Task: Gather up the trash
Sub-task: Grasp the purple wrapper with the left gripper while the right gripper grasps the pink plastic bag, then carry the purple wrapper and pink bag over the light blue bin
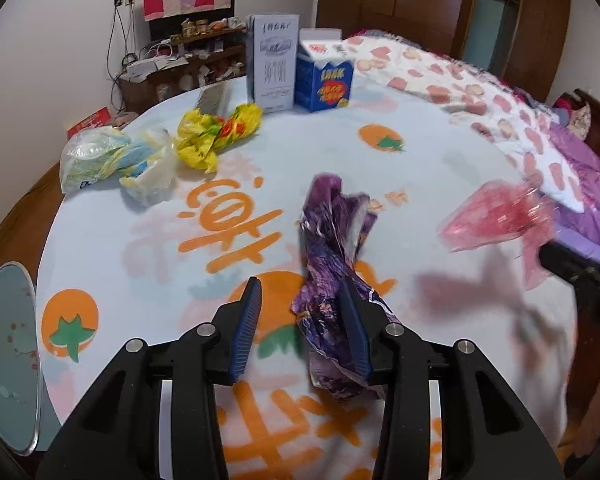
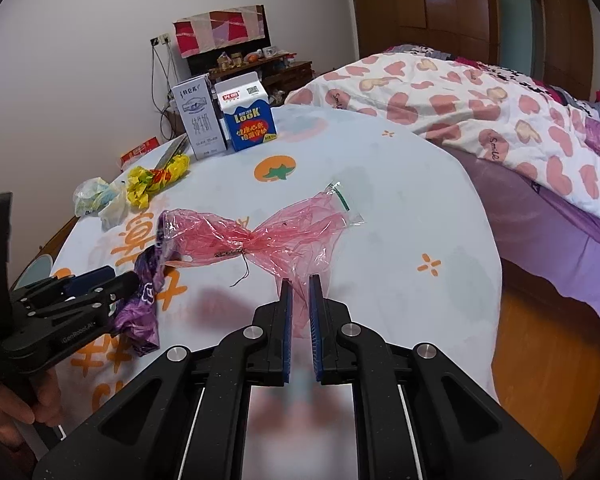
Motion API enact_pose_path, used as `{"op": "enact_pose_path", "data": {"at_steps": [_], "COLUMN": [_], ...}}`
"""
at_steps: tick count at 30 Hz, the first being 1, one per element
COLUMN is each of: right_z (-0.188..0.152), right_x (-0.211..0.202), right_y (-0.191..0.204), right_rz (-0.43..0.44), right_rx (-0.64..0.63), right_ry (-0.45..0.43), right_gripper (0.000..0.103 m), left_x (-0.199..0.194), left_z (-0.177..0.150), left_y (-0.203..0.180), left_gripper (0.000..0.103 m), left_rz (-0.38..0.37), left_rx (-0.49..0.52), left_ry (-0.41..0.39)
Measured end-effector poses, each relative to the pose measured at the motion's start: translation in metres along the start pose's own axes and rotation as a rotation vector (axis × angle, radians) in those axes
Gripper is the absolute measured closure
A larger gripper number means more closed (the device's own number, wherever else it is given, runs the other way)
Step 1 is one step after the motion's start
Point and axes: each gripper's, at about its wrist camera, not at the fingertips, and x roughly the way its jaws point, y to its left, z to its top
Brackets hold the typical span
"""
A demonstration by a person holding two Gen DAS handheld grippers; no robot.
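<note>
At the far left lie a pale bag [image 1: 112,160] and a yellow wrapper [image 1: 216,134]; the left gripper [image 1: 300,320] gapes wide, its right finger touching the purple wrapper [image 1: 332,248]; the right gripper [image 2: 299,300] pinches the pink bag [image 2: 260,236], jaws almost closed; cartons [image 2: 224,118] stand far behind.

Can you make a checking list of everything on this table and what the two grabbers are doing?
Surface: round table under a pale blue cloth with orange fruit prints.
Job's things: purple wrapper, pink plastic bag, yellow wrapper, pale clear bag.
Clutter: grey carton and blue milk carton standing upright at the far edge.
Grippers: left gripper open, the purple wrapper draped over one finger; right gripper nearly closed, pinching the pink plastic bag.
Cables: wires hang from a wall socket.
Surroundings: bed with heart-print quilt, cluttered shelf, wooden wardrobe.
</note>
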Motion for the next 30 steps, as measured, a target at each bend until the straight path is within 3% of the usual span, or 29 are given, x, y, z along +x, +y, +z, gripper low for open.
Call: {"op": "enact_pose_path", "data": {"at_steps": [3, 6, 9, 11, 13, 16, 22, 24, 30], "right_z": [0.000, 0.001, 0.000, 0.000, -0.002, -0.004, -0.005, -0.005, -0.008], "right_x": [-0.007, -0.017, -0.026, -0.030, -0.033, -0.036, -0.037, -0.036, -0.029], "right_y": [-0.001, -0.005, -0.012, -0.015, -0.016, -0.014, 0.002, 0.013, 0.060], "right_rz": [-0.013, -0.029, -0.045, -0.054, -0.059, -0.063, -0.048, -0.030, 0.048], "right_rx": [-0.001, 0.013, 0.022, 0.027, 0.031, 0.030, 0.009, -0.007, -0.093], "right_ry": [-0.018, -0.040, -0.058, -0.061, -0.061, -0.062, -0.067, -0.066, -0.051], "right_gripper": [0.094, 0.094, 0.094, 0.094, 0.094, 0.094, 0.094, 0.094, 0.094], "left_x": [-0.022, -0.027, -0.013, 0.007, 0.017, 0.008, -0.029, -0.043, -0.076], "left_z": [0.005, 0.012, 0.009, 0.000, -0.009, -0.009, -0.011, -0.014, -0.025], "left_y": [0.002, -0.001, -0.021, -0.031, -0.037, -0.030, -0.001, 0.011, 0.054], "left_gripper": [0.061, 0.059, 0.059, 0.059, 0.071, 0.083, 0.085, 0.085, 0.084], "left_rz": [-0.006, -0.015, -0.012, -0.021, 0.040, 0.023, 0.039, 0.067, 0.245], "left_rx": [-0.021, -0.024, 0.035, 0.045, 0.075, 0.065, 0.000, -0.020, -0.085], "left_ry": [-0.066, -0.081, -0.046, 0.024, 0.025, -0.009, -0.089, -0.106, -0.112]}}
